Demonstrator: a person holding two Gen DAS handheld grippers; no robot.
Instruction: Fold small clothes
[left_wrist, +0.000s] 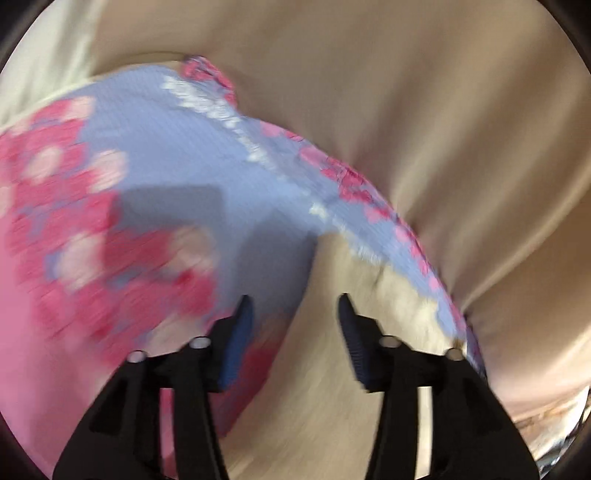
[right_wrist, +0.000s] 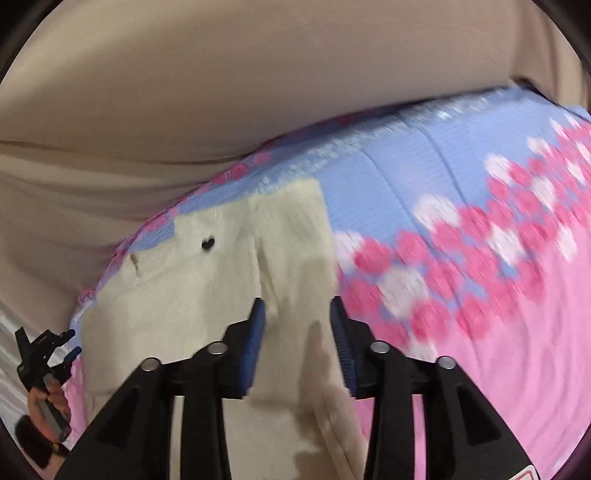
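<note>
A small cream knitted garment (right_wrist: 221, 280) with a little black heart lies on a blue and pink flowered blanket (right_wrist: 480, 258). My right gripper (right_wrist: 297, 306) is open, its blue pads just above the garment's right part. My left gripper (left_wrist: 293, 306) is open and empty above the blanket (left_wrist: 166, 166), with a cream edge of the garment (left_wrist: 354, 280) under its right finger. The left gripper also shows in the right wrist view (right_wrist: 72, 341), held in a hand at the far left, off the garment's left edge.
Beige sheet or upholstery (right_wrist: 221, 92) rises behind the blanket, with folds in the left wrist view (left_wrist: 461, 129). A white textured cloth (right_wrist: 11, 354) lies at the far left. The person's hand (right_wrist: 44, 402) is at the lower left.
</note>
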